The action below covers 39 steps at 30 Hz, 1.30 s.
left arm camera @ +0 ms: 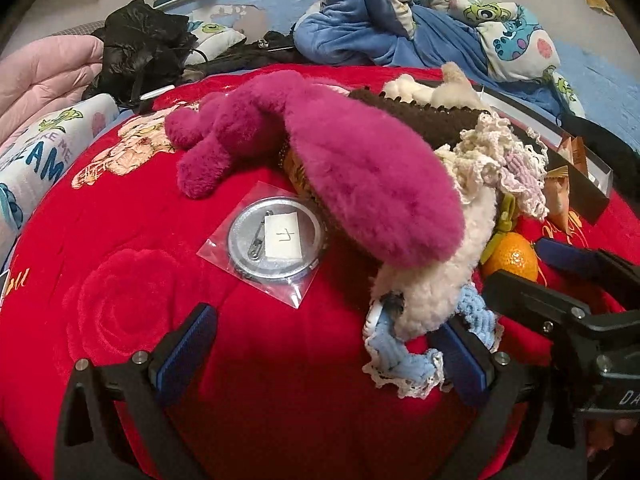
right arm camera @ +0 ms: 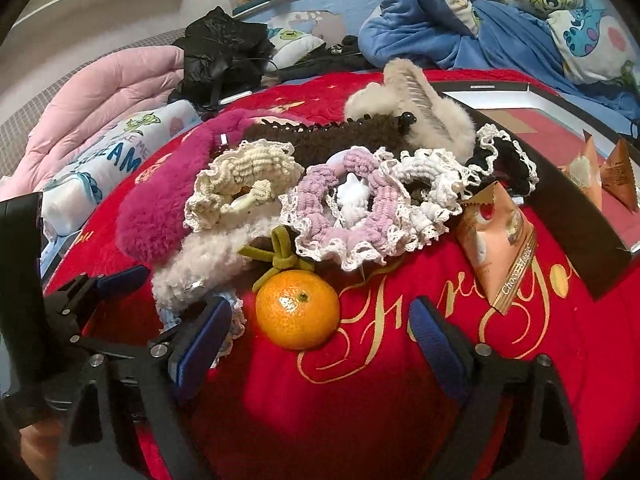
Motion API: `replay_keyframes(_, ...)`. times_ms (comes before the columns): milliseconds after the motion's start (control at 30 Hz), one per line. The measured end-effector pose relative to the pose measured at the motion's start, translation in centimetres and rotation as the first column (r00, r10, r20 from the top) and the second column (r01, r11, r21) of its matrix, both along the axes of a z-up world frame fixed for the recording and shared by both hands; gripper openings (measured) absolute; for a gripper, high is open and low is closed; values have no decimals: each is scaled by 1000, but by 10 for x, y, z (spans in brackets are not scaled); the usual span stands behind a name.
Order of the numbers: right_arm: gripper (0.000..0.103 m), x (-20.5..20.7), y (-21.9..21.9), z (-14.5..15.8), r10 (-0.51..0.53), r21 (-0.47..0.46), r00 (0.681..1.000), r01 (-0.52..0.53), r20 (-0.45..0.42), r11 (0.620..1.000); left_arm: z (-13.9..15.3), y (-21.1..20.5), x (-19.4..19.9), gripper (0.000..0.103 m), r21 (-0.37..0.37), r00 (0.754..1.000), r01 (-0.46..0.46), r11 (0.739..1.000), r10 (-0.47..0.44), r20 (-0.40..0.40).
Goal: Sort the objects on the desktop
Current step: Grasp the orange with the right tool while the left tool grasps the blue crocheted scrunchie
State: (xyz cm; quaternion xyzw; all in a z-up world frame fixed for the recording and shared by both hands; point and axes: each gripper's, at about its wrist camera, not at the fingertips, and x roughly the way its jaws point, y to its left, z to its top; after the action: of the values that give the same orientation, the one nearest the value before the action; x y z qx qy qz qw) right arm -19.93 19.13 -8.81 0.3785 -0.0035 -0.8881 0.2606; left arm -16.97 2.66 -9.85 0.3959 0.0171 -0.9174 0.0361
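A: Left gripper (left arm camera: 320, 360) low over red blanket (left arm camera: 132, 304), pointed forward, jaws spread wide, nothing held. Ahead and slightly left of its gap: bagged round tin badge (left arm camera: 276, 238), flat on the blanket. Beyond that: magenta plush clip (left arm camera: 352, 184), draped across the pile.

B: Right finger (left arm camera: 464, 364) of that gripper?

A: Touching or just beside blue lace scrunchie (left arm camera: 404, 360); cannot tell which. White fuzzy piece (left arm camera: 432, 296) lying over the scrunchie.

B: Right side?

A: Right gripper (right arm camera: 322, 332) also low and level, wide open, empty. Tangerine (right arm camera: 297, 309) between its fingers, nearer the left finger (right arm camera: 204, 336), apart from both. Just beyond the fruit: olive hair tie (right arm camera: 280, 254). Farther ahead, left to right: cream scrunchie (right arm camera: 244, 184), lilac scrunchie (right arm camera: 340, 208), white lace scrunchie (right arm camera: 428, 196). Ahead-right of right finger (right arm camera: 436, 340): peach snack packet (right arm camera: 500, 240), leaning by black tray (right arm camera: 560, 200). Left gripper's arm visible at far left, close alongside.
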Motion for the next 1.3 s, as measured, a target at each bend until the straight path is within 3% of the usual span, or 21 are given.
replay_keyframes(267,72,0,-2,1,-49,44,999,50,-14,998,-1,0,2,103,-4,1000,4,1000,-4,1)
replay_keyframes(700,60,-1,-9,2,-42,64,999,42,-3,997,-2,1,1,103,-9,1000,7,1000,-7,5)
replay_keyframes(767,44,0,-8,2,-50,62,999,51,-13,997,-3,0,0,103,-6,1000,16,1000,-16,7)
replay_keyframes(833,39,-1,-8,1,-45,52,999,45,-9,998,-3,1,0,103,-7,1000,15,1000,-15,-1)
replay_keyframes(1000,38,-4,3,-1,-37,-33,999,38,19,999,0,6,3,91,-21,999,33,999,-33,-21)
replay_keyframes(1300,37,-2,-2,0,-53,-3,999,53,-4,999,2,19,7,61,-70,996,57,996,-61,-62)
